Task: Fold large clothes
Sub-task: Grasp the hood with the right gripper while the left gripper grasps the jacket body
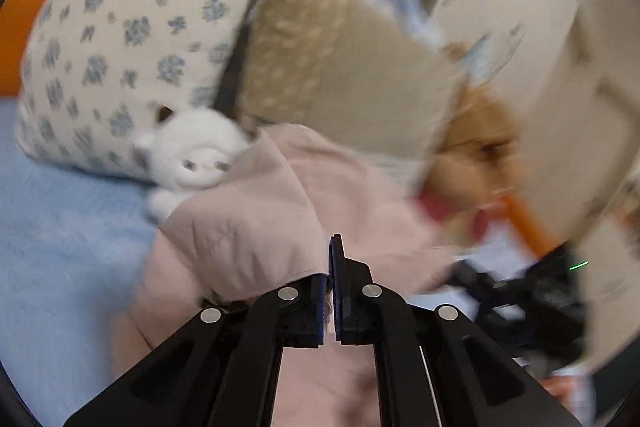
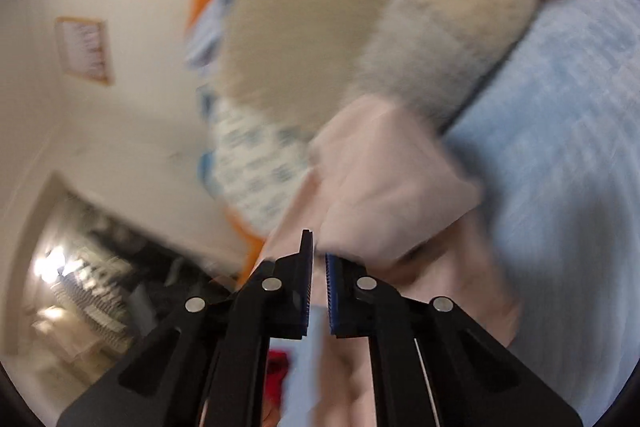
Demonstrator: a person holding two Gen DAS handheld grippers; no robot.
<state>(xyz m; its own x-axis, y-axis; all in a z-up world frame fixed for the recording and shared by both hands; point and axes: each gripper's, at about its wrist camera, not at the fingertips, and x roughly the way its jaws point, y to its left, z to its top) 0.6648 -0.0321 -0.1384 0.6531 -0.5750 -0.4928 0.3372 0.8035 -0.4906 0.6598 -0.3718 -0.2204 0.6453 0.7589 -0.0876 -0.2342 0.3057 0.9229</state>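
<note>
**Both tools clamped on the pink garment at the head of the bed**

The bed (image 1: 48, 227), covered in a light blue sheet, carries everything. At its head end stand a big cream pillow (image 1: 120, 39) printed with blue flowers and a beige cushion (image 1: 340, 67) leaning against it, with an orange-brown plush toy (image 1: 480, 143) beyond the cushion. The pink garment (image 1: 260, 211), the thing to be folded, lies bunched on the sheet just in front of these, its cloth reaching up against the cushion and pillow. A small white plush toy (image 1: 192, 155) sits between the pillow and the garment, touching both.

The left tool (image 1: 330, 279) has its jaws drawn together on a fold of the pink garment. The right tool (image 2: 318, 259) is likewise closed, pinching the pink cloth at another bunched edge. Both views are blurred.
</note>
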